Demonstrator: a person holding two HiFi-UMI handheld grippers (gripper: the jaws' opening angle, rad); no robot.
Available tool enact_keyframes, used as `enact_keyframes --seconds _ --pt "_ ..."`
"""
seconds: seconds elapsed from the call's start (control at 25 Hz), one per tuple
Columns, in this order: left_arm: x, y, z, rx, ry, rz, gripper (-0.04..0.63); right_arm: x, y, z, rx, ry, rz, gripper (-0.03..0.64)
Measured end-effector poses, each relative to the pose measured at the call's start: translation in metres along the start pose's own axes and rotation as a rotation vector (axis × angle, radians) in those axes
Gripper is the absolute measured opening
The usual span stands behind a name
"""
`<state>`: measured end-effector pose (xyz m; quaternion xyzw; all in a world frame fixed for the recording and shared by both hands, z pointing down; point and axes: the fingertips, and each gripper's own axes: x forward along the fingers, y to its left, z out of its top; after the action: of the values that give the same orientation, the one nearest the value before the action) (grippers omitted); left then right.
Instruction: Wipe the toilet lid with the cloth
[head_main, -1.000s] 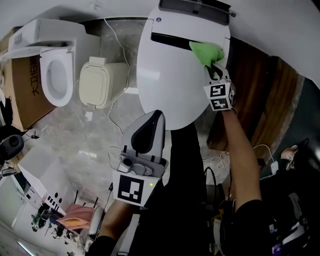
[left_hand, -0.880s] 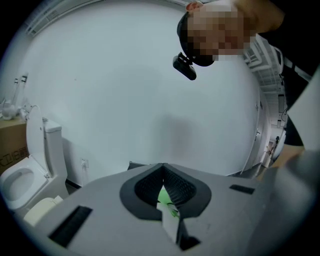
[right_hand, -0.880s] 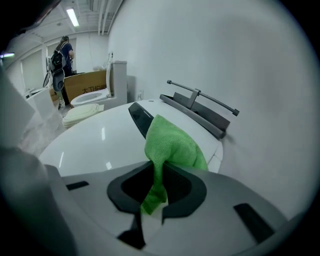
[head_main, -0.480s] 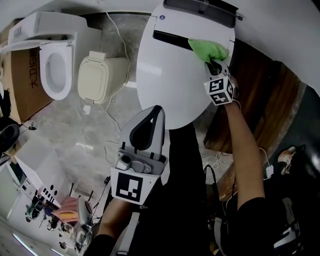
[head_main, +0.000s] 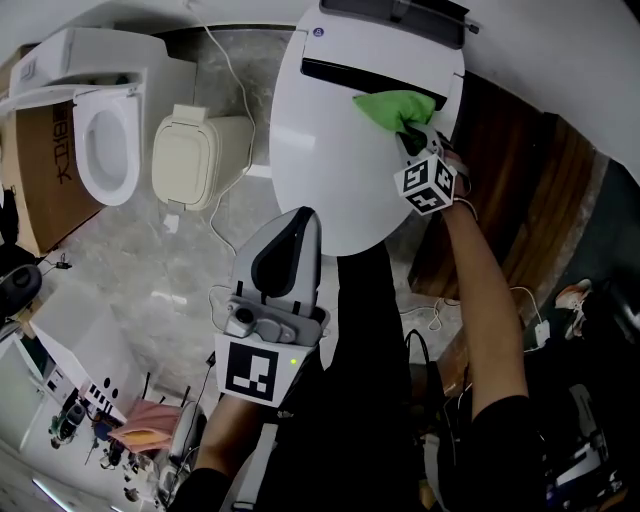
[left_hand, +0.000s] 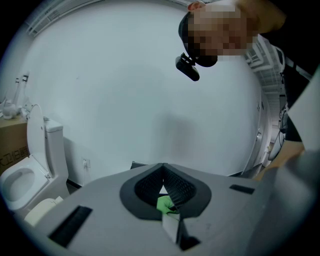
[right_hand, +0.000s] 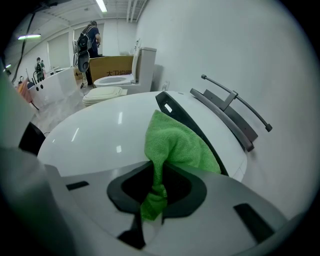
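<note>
cloth (head_main: 388, 104) has slid left along the back of the toilet lid (head_main: 330, 170). right gripper (head_main: 411, 137) clamps it, so the wipe looks under way. left gripper (head_main: 298, 228) hangs back, jaws closed on nothing.

Toilet lid (head_main: 340, 170): white, glossy, smooth, light streaks reflected. Cloth (head_main: 388, 106): green, fuzzy microfibre-type, matt. Floor (head_main: 190, 275): grey marble-look, polished. Boards (head_main: 520, 180) at lid's right edge: dark wood, grain visible. Box (head_main: 45, 190): brown cardboard, matt.

Left hand-held gripper (left_hand: 162, 167) jaws together; green cloth (left_hand: 164, 204) seen thru gap; 2nd toilet (left_hand: 50, 150) far left, white wall (left_hand: 125, 90) behind.
</note>
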<state>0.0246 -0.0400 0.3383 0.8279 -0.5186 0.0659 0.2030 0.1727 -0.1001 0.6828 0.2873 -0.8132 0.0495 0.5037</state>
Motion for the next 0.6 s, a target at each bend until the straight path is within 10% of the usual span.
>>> enact_keyframes --seconds 0.6 --pt "-0.045 0.019 -0.007 0.022 0.003 -0.085 0.0 -0.012 0.087 -0.01 0.071 0.049 -0.012 0.064"
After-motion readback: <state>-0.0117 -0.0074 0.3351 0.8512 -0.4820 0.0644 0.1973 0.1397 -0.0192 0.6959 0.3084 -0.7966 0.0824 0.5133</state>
